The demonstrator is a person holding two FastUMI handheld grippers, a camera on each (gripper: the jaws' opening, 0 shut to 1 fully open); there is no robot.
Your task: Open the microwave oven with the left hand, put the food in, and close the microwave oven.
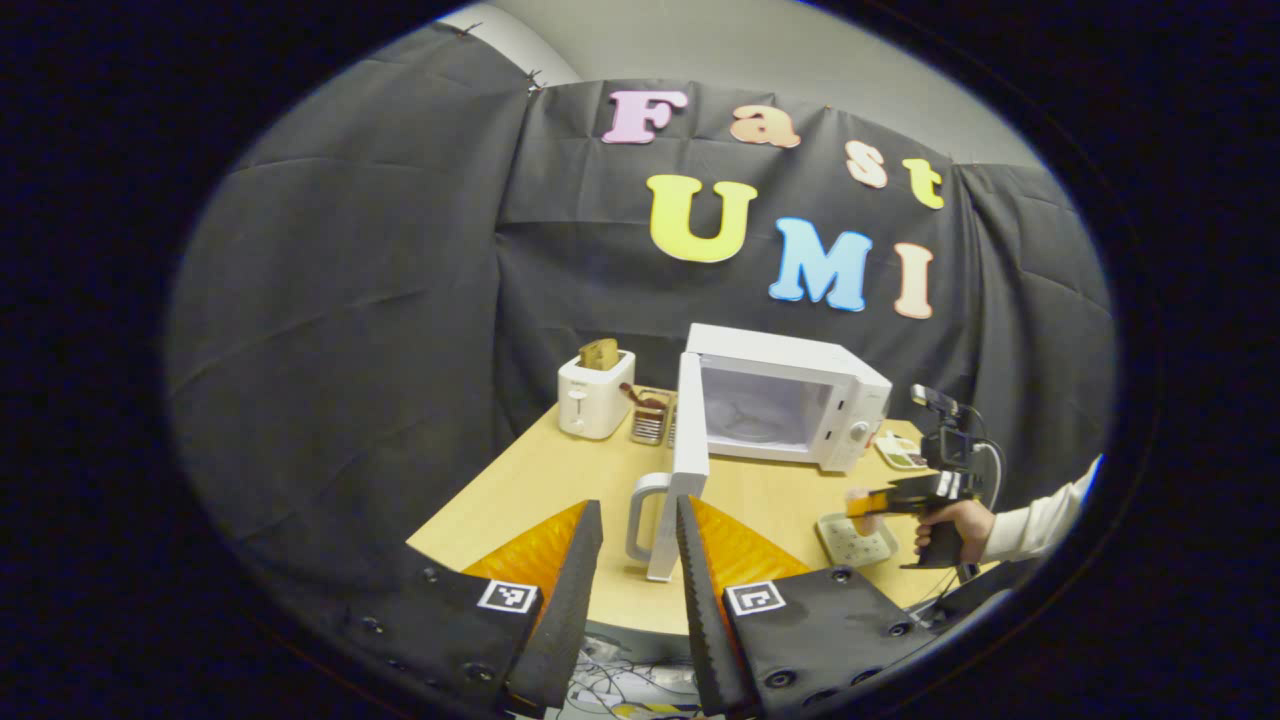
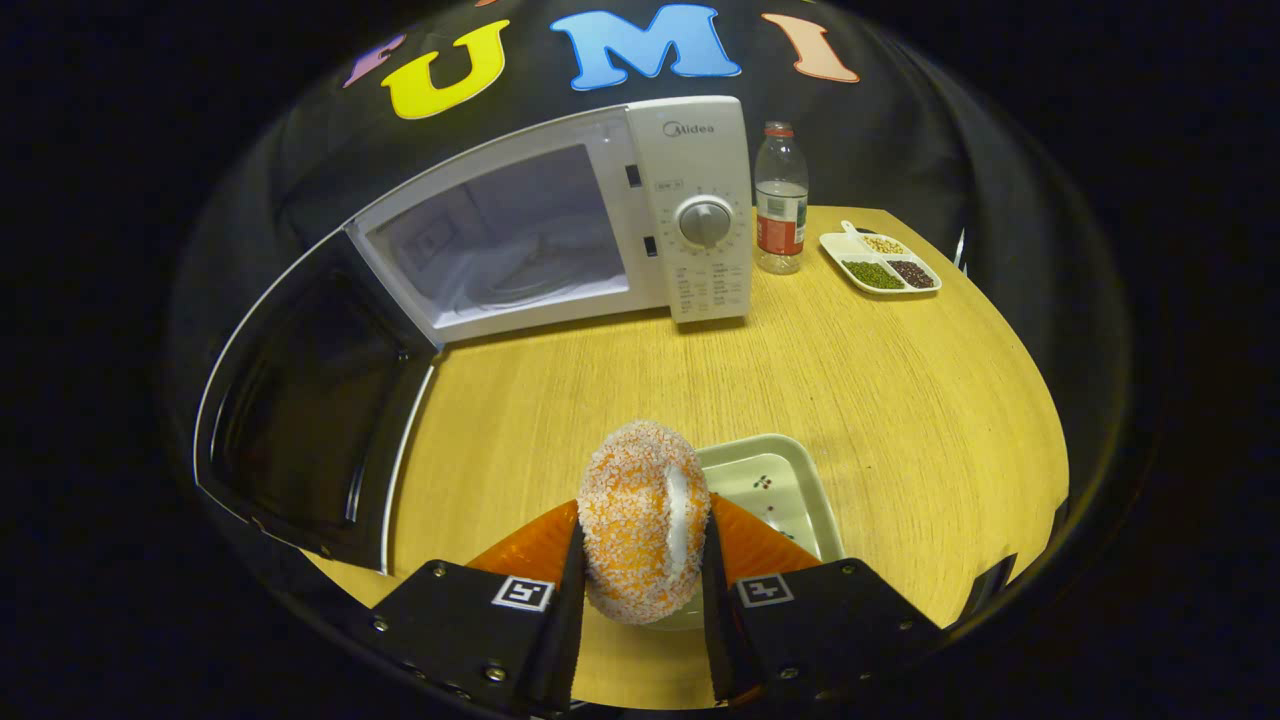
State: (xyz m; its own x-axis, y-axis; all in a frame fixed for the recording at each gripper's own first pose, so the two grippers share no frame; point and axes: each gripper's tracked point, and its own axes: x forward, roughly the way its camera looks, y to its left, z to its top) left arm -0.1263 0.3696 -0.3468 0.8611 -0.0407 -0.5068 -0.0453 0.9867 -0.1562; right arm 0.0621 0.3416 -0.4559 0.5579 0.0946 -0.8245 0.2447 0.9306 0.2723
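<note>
Gripping the doughnut (image 2: 642, 520), right gripper (image 2: 640, 560) clamps it above a tray (image 2: 790, 480), partly hidden behind it. Microwave (image 2: 560, 230) door (image 2: 310, 420) hangs open, its near corner cut off. Left gripper (image 1: 640, 570) gapes empty, door handle (image 1: 645, 515) beyond its fingers.

Open white microwave (image 2: 560, 230); sugared doughnut (image 2: 642, 520) upright.

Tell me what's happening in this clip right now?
The microwave door already stands wide open. The left claw is open, its fingers either side of the door handle. The right claw grips a sugared doughnut above a small tray, not yet in the microwave.
</note>
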